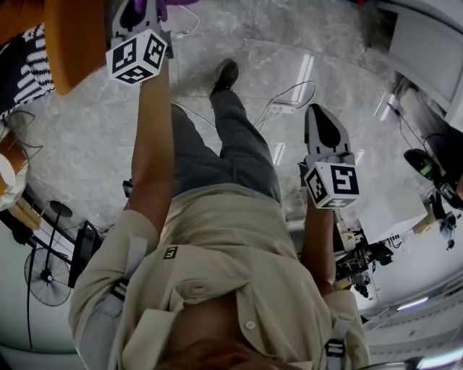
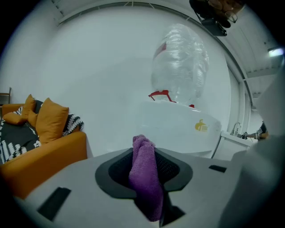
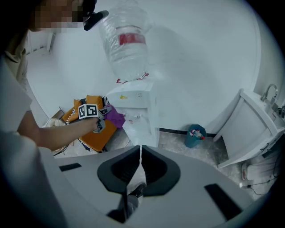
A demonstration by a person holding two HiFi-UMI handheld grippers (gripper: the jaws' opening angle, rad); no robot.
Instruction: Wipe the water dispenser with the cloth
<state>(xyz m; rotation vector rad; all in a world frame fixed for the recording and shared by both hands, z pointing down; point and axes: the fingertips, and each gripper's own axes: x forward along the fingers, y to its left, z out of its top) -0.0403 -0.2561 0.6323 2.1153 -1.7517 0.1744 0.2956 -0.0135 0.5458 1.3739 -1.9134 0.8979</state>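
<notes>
A purple cloth (image 2: 145, 176) is pinched between the jaws of my left gripper (image 2: 143, 149), which is shut on it. Just beyond it stands the white water dispenser (image 2: 178, 127), with a clear bottle (image 2: 180, 64) on top. In the right gripper view the left gripper (image 3: 94, 116) holds the cloth (image 3: 116, 117) beside the dispenser's (image 3: 138, 111) left side, under the bottle (image 3: 124, 40). My right gripper (image 3: 140, 153) is shut on nothing and hangs well back from the dispenser. In the head view the left gripper (image 1: 143, 16) is stretched forward and the right gripper (image 1: 323, 119) is lower, over the floor.
An orange sofa (image 2: 40, 149) with cushions stands left of the dispenser. A blue bin (image 3: 195, 135) sits on the floor to its right, and a white cabinet with a sink (image 3: 256, 127) is further right. Cables (image 1: 286, 97) lie on the marbled floor.
</notes>
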